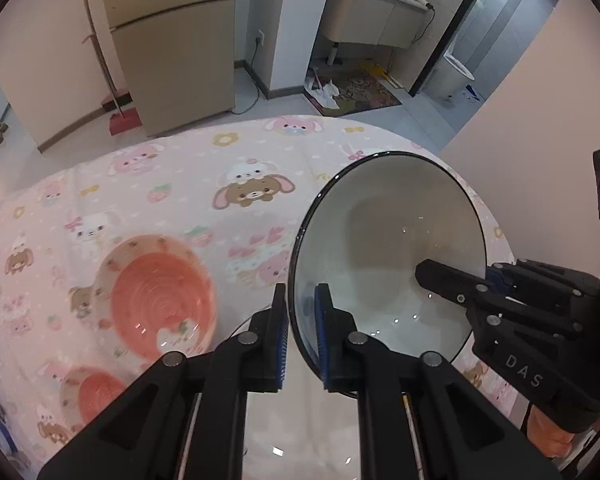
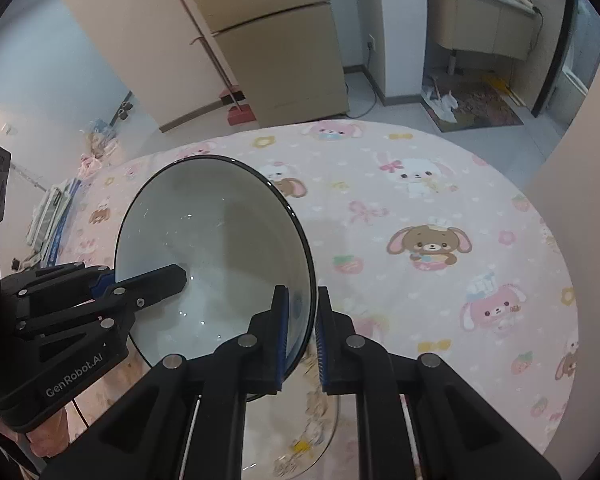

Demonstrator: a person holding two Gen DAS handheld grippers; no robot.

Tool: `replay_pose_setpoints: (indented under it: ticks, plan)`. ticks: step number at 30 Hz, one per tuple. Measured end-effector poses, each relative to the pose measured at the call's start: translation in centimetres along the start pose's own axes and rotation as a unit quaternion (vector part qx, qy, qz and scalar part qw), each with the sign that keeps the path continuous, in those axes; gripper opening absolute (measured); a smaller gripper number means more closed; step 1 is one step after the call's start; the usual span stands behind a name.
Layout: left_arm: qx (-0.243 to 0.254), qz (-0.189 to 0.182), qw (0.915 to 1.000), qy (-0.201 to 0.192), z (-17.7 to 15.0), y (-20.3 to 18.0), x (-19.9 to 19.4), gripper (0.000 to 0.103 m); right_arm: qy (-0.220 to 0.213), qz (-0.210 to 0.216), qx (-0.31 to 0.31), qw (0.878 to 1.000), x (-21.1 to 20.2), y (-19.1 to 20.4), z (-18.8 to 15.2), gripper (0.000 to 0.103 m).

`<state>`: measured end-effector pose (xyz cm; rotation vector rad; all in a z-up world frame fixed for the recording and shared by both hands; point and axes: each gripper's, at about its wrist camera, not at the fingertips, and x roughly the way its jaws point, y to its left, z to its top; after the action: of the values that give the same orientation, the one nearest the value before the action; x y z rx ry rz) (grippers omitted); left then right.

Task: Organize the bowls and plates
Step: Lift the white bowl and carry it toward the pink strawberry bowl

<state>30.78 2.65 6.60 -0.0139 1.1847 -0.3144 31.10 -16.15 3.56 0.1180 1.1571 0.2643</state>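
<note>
Item: white bowl with dark rim [image 1: 388, 248], held clear above the desk [image 1: 172, 184], which wears a pink cartoon-animal cloth.

Grip: two-handed. Left claw [image 1: 302, 336] is clamped on the bowl's left rim, one finger inside the wall, one outside. Right claw [image 2: 302, 332] is clamped on the opposite rim in the same fashion. Gripping opposite edges likely steadies a wide, smooth vessel that one thin-edge pinch might let swing.

Orientation: bowl is tilted, mouth turned up and back toward both cameras, interior fully visible; base faces down and away toward the desk. Being round, it has no long axis; the rim-to-rim line between the claws runs left to right.

Other stock: pink patterned bowl [image 1: 160, 300] rests on the desk to the left, a second, smaller pink bowl [image 1: 92, 396] nearer. A clear glass dish [image 2: 300, 432] lies on the cloth just beneath the held bowl, blurred.

Judgement: the bowl is in transit, probably toward a stack; destination cannot be told.
</note>
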Motion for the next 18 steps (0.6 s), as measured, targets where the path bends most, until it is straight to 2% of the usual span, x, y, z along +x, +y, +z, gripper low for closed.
replay_pose_setpoints:
  ticks: [6,9,14,18]
  plan:
    - [-0.028,0.008,0.9987,-0.041,-3.8,2.6,-5.0,0.010,-0.009,0.021,-0.023,0.999,-3.0,5.1,-1.9,0.013]
    - [-0.043,0.003,0.9982,-0.041,-5.8,4.2,-6.8,0.010,-0.009,0.034,-0.039,0.999,-4.0,7.7,-3.2,0.013]
    - [-0.049,0.030,0.9965,-0.061,-9.6,6.3,-10.0,0.010,-0.020,0.035,-0.087,0.995,-4.9,13.1,-6.0,0.014]
    - [-0.071,0.024,0.9951,-0.064,-11.9,9.4,-11.2,0.010,-0.012,0.046,-0.116,0.992,-4.5,16.8,-7.2,0.015]
